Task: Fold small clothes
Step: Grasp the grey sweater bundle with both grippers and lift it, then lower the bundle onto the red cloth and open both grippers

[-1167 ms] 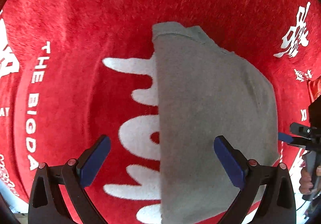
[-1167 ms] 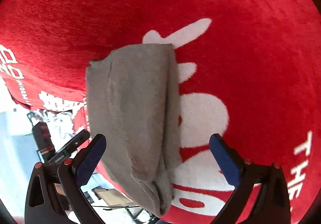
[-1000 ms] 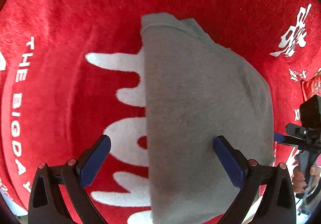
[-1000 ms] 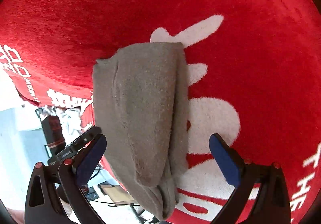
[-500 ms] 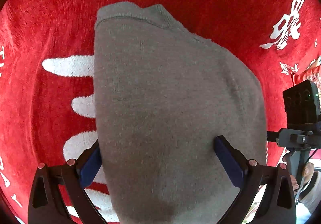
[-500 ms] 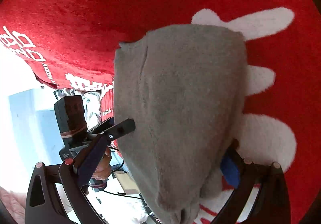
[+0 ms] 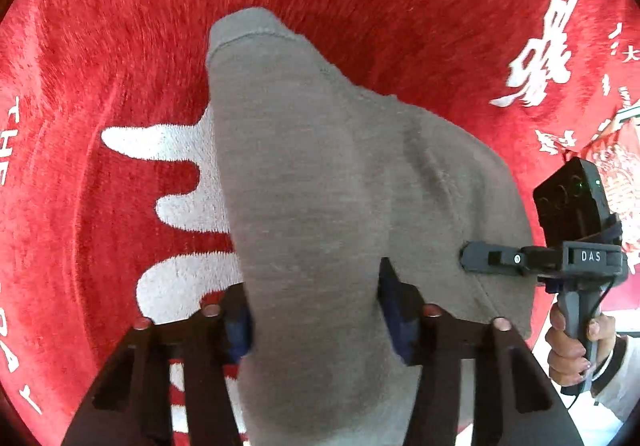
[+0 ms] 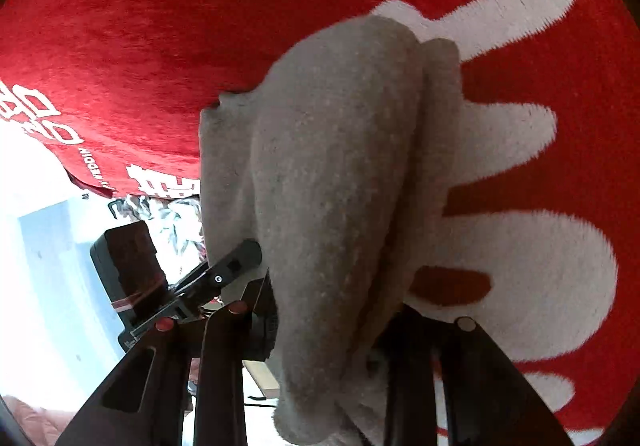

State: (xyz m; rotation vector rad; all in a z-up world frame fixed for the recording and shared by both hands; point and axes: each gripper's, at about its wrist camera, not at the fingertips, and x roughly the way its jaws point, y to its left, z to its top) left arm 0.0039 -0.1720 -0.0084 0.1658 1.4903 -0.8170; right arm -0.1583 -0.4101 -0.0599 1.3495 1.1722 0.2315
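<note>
A small grey garment point(image 7: 320, 206) lies folded on the red plush cloth point(image 7: 120, 46). My left gripper point(image 7: 316, 310) is shut on the garment's near edge, fabric bunched between its blue pads. My right gripper point(image 8: 332, 322) is shut on the opposite edge of the same garment point(image 8: 336, 174), which drapes over its fingers. The right gripper also shows in the left wrist view point(image 7: 520, 258) at the garment's right side. The left gripper shows in the right wrist view point(image 8: 224, 274), pressed against the garment's left side.
The red cloth has white lettering and a white splash pattern point(image 8: 520, 258). Its edge point(image 8: 100, 182) hangs at the left in the right wrist view, with bright floor beyond. A hand point(image 7: 572, 342) holds the right gripper's handle.
Both grippers moved in onto the garment and went from wide open to shut on its opposite edges. The fabric now bunches up between them.
</note>
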